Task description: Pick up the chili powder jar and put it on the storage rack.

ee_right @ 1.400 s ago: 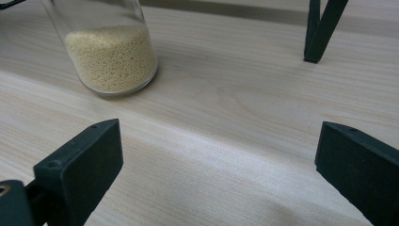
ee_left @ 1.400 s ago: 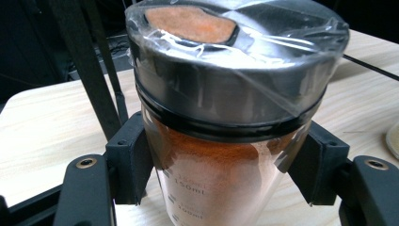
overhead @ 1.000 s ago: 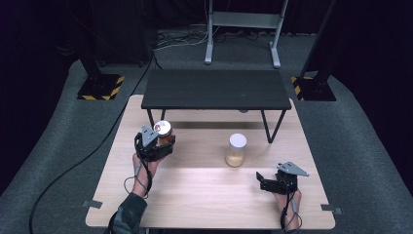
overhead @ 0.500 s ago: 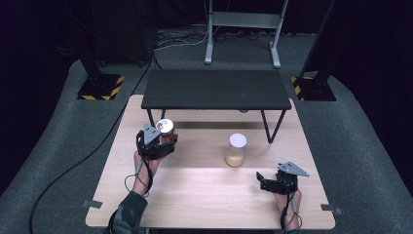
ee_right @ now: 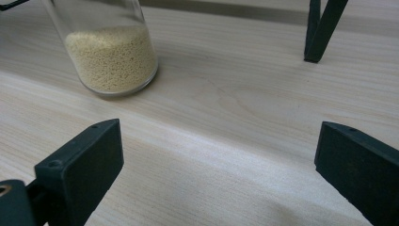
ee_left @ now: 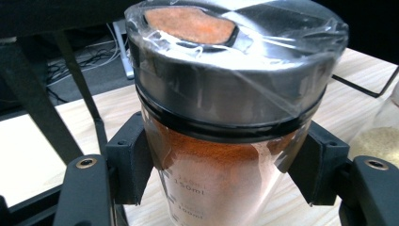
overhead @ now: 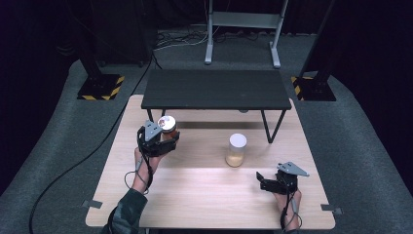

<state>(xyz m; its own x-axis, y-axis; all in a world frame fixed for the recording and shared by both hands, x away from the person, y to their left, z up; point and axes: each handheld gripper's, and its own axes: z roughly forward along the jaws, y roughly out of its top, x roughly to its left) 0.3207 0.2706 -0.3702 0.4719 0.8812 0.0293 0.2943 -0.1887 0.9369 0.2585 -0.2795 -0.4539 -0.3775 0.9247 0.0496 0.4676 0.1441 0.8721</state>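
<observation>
A glass jar of orange powder point(ee_left: 221, 165) with a dark lid under clear film sits between the pads of my left gripper point(ee_left: 221, 169), which is shut on its body. In the high view this jar point(overhead: 168, 126) is at the table's left, held just in front of the black shelf by the left gripper point(overhead: 158, 141). A second jar with pale grains point(overhead: 236, 150) and a white lid stands mid-table. My right gripper point(overhead: 265, 181) rests low near the front right, open, nothing between its pads point(ee_right: 84, 160); the grain jar point(ee_right: 110, 56) stands ahead to its left.
A low black shelf point(overhead: 216, 90) on thin legs spans the back of the wooden table point(overhead: 204, 195); one leg point(ee_right: 320, 33) stands ahead of the right gripper. Black stands with hazard-striped bases sit on the grey floor at both sides.
The left gripper with the orange jar has shifted slightly away from me toward the shelf. The right gripper has stayed put.
</observation>
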